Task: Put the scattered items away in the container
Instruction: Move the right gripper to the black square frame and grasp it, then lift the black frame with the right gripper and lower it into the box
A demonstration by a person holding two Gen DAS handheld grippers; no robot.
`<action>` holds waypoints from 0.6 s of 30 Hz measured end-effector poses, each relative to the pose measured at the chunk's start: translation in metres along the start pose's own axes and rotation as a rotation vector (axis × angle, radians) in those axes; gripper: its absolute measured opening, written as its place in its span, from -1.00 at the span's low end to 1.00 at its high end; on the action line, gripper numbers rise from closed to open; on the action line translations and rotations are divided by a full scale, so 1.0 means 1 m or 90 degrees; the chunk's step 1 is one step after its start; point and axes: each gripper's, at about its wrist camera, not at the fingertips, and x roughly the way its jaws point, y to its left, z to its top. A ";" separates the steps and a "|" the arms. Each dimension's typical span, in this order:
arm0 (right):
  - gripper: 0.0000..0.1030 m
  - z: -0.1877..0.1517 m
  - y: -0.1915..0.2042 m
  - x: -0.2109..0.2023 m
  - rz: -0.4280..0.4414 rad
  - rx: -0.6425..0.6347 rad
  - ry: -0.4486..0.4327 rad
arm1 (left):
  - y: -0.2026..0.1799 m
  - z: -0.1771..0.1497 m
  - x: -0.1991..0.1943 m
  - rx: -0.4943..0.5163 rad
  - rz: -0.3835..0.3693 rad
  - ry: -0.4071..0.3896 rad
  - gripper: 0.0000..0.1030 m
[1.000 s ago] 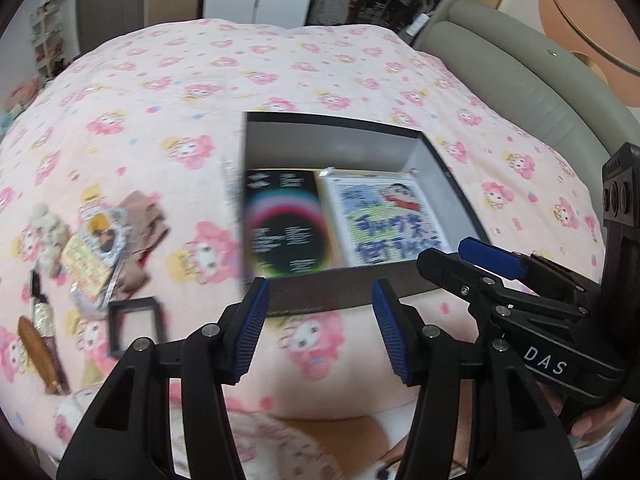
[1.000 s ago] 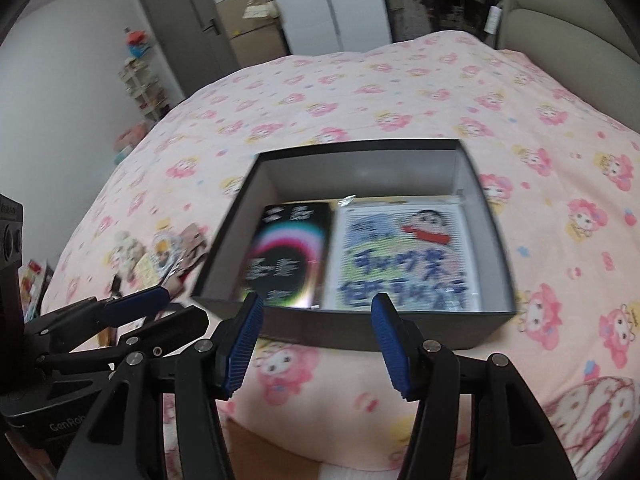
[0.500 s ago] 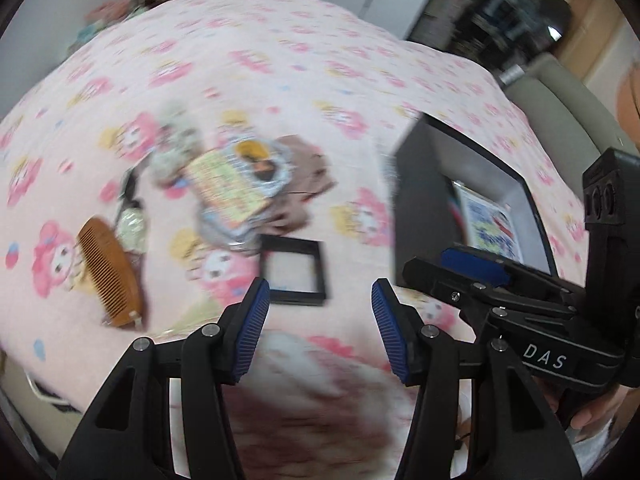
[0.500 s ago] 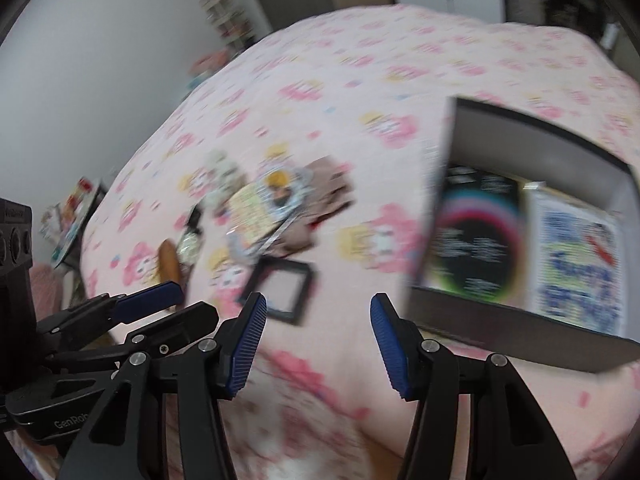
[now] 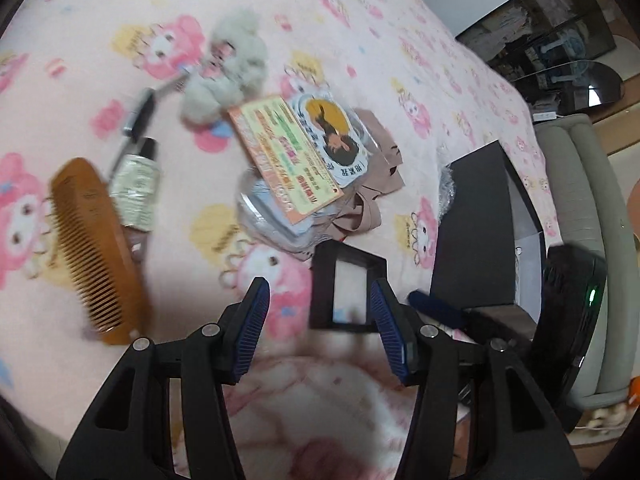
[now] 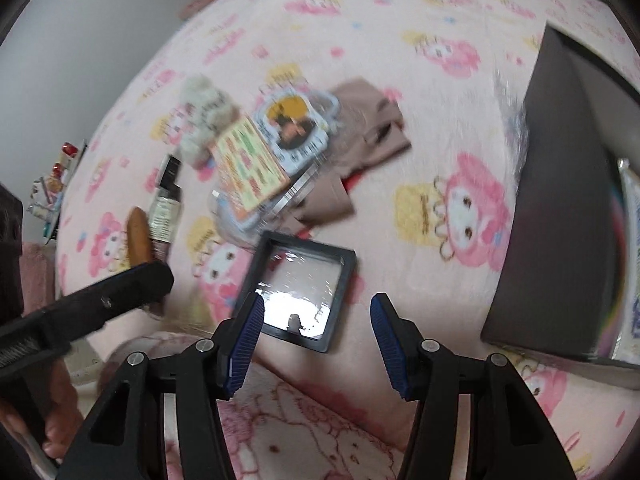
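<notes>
both hand-held grippers, jaws apart, hang over a black square frame [image 6: 298, 294].

One comb [image 5: 98, 244], one black frame [image 6: 298, 294]

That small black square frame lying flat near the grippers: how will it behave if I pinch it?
The black square frame looks rigid, so it probably won't flex. Its glossy centre mirrors the room, so it may be slippery and scratch-prone. Lying flat on the soft blanket, its edges may sink when pinched.
</notes>
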 end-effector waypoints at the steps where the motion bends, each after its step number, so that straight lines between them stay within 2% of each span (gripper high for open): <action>1: 0.00 -0.001 -0.001 0.004 -0.003 0.004 0.006 | -0.005 0.003 0.007 0.002 0.011 0.007 0.00; 5: 0.00 -0.006 -0.010 0.018 0.003 0.024 0.027 | -0.018 0.011 0.035 0.021 0.031 0.060 -0.15; 9: -0.03 -0.008 -0.018 0.026 0.046 0.036 0.037 | -0.027 0.013 0.045 0.035 0.037 0.091 -0.15; 10: -0.18 -0.008 -0.020 0.027 0.069 0.044 0.037 | -0.028 0.012 0.048 0.040 0.030 0.105 -0.15; 12: -0.36 -0.009 -0.023 0.026 0.101 0.058 0.037 | -0.034 0.010 0.050 0.058 0.018 0.127 -0.16; 14: -0.41 -0.010 -0.022 0.022 0.095 0.053 0.029 | -0.042 0.007 0.047 0.075 0.025 0.125 -0.16; 18: -0.45 -0.018 -0.021 -0.002 0.099 0.046 -0.003 | -0.051 -0.007 0.030 0.076 0.012 0.085 -0.17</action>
